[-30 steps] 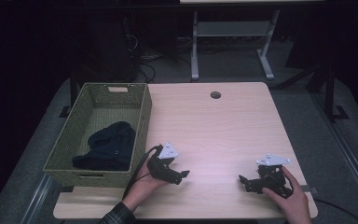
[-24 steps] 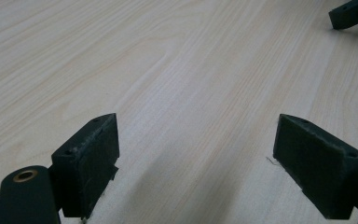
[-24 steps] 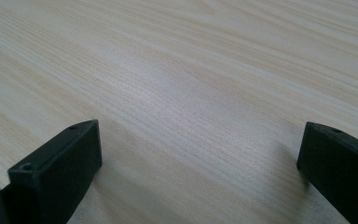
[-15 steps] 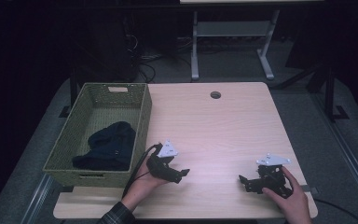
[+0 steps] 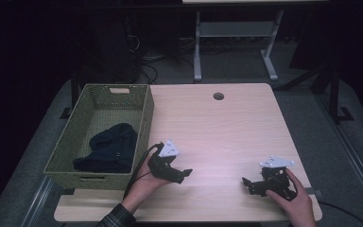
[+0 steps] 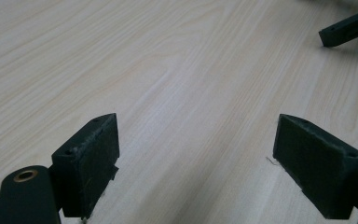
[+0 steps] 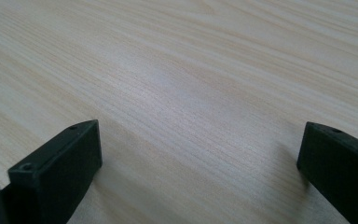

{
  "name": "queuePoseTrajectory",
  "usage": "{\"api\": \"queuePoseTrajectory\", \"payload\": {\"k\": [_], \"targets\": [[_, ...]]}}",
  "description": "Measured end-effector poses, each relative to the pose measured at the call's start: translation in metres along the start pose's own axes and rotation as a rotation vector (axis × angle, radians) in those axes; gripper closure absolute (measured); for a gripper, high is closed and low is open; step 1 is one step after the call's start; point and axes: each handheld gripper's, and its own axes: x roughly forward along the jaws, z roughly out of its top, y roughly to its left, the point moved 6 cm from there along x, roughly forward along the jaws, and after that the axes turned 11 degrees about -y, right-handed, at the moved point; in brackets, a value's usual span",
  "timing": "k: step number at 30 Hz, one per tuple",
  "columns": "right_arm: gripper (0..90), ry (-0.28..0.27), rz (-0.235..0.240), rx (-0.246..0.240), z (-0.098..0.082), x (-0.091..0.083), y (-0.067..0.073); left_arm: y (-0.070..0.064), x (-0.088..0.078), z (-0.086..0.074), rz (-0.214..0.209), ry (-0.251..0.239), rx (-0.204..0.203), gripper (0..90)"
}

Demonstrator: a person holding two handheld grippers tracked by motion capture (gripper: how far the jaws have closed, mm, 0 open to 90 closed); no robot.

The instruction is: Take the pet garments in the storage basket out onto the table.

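The left gripper (image 5: 182, 176) has lifted slightly off the table (image 5: 217, 132).

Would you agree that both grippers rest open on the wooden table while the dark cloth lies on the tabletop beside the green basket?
Not quite: in the high view the dark cloth lies inside the green basket, not beside it. The left gripper and right gripper do rest open on the wooden table.

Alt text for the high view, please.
Two hand-held tongs, left and right, rest open and empty near the front edge of a wooden table. A green woven basket at the table's left holds a dark cloth.
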Motion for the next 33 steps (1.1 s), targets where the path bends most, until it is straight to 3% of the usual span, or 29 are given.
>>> {"api": "queuePoseTrajectory", "payload": {"k": [16,33], "targets": [[0.0,0.0,0.0,0.0,0.0,0.0,0.0,0.001,-0.004,0.01,0.005,-0.018,-0.012,14.1],[0.0,0.0,0.0,0.0,0.0,0.0,0.0,0.004,-0.011,0.026,-0.011,-0.02,0.005,14.1]]}}
